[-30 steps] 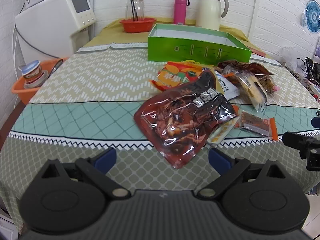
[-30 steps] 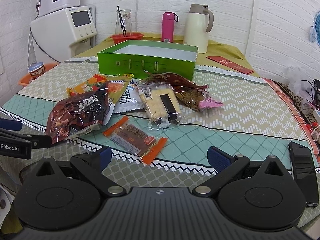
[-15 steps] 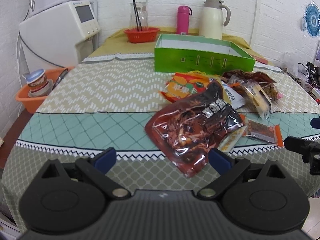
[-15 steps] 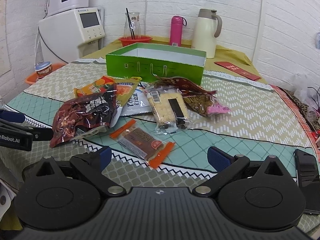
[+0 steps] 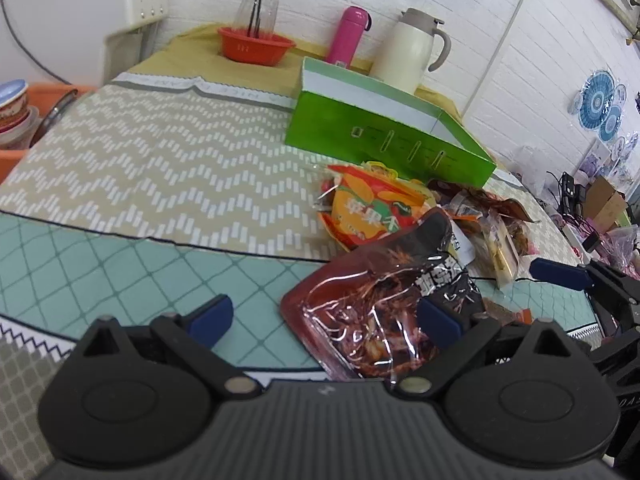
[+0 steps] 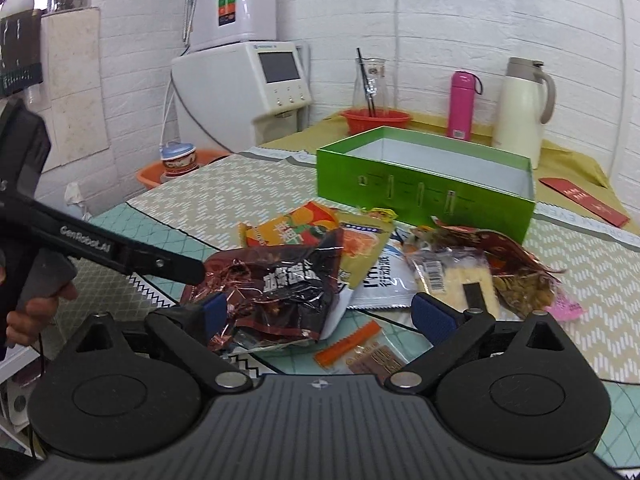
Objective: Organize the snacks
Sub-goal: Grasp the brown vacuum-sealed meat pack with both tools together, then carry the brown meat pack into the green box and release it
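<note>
A pile of snack packets lies on the table in front of an open green box (image 5: 384, 136) (image 6: 424, 188). Nearest is a dark red foil pouch (image 5: 384, 304) (image 6: 276, 288); behind it lie an orange packet (image 5: 364, 212) (image 6: 292, 228), a clear-wrapped cake (image 6: 460, 280) and a small orange-ended bar (image 6: 364, 352). My left gripper (image 5: 324, 320) is open, its right finger over the red pouch's near end. My right gripper (image 6: 332, 312) is open just above the pouch and the bar. The left gripper's finger (image 6: 160, 260) reaches the pouch's left edge.
At the back stand a red basket with a glass jar (image 5: 256, 44), a pink bottle (image 5: 348, 36) and a cream thermos (image 5: 412, 52). A white appliance (image 6: 248, 80) and an orange basin with bowls (image 6: 176, 164) are at the left. A red envelope (image 6: 580, 200) lies right.
Both grippers have moved forward and closer to the snack pile. The left one has swung right onto the red pouch; the right one now hangs over the pouch and the bar.
</note>
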Tool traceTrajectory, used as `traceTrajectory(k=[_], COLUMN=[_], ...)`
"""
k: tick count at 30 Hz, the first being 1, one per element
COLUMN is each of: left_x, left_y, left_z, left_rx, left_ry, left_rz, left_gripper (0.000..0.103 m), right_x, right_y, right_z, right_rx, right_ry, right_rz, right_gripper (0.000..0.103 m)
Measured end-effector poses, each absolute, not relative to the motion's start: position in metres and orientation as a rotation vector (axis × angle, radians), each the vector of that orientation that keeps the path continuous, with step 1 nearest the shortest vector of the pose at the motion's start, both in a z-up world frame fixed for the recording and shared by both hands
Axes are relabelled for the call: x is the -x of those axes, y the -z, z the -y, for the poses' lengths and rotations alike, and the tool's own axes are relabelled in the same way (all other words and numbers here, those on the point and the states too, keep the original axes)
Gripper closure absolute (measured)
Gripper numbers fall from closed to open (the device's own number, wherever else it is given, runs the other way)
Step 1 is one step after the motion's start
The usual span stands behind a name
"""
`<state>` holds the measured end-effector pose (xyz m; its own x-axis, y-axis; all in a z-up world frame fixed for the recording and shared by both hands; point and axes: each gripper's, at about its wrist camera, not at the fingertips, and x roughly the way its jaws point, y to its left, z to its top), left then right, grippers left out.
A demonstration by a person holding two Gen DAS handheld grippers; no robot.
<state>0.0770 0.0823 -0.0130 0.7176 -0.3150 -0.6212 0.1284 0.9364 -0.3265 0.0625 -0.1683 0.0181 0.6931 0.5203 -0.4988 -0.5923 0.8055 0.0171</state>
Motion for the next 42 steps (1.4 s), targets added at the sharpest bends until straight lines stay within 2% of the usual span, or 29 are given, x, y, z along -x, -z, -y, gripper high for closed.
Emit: traceTrajectory(k=[5,14,15,16,21,34,37,42], left_x=[-0.097,-0.101,-0.102,-0.102,-0.099,-0.096,-0.097,-0.081], left_y=[0.019,0.023,0.022,0.021,0.022,0.021,0.019,-0.004], left_z=[-0.084,-0.060,-0.060,-0.060,-0.061,-0.060,-0.063,-0.060], left_rx=[0.272,0.070,0.061,0.062,0.075,0.091,0.146,0.132], left_ry=[0.348,0.431,0.414,0.421,0.427,0.426,0.418,0.413], left_rz=[-0.781,-0.777,-0.779,-0.781,-0.774,-0.760,-0.760,-0.690], left_gripper=[0.005,0.011,0.019,0.022,0.029,0.030,0.035,0.037], right_x=[-0.075,-0.078,-0.079,-0.078,-0.081,-0.087,-0.088,-0.072], right_y=[-0.007,0.008,0.005,0.002,0.002,0.010,0.007,-0.011], right_z=[0.149,0.134,0.134,0.134,0.131,0.142,0.145,0.146], right_rx=[0.234,0.337,0.345,0.357,0.400,0.252,0.202,0.250], right_ry=[-0.705,-0.735,-0.715,-0.701,-0.693,-0.691,-0.687,-0.682], right_rz=[-0.549,-0.615,-0.603,-0.584,-0.573,-0.633,-0.638,-0.543], right_gripper=[0.000,0.000,0.000,0.000,0.000,0.000,0.000,0.000])
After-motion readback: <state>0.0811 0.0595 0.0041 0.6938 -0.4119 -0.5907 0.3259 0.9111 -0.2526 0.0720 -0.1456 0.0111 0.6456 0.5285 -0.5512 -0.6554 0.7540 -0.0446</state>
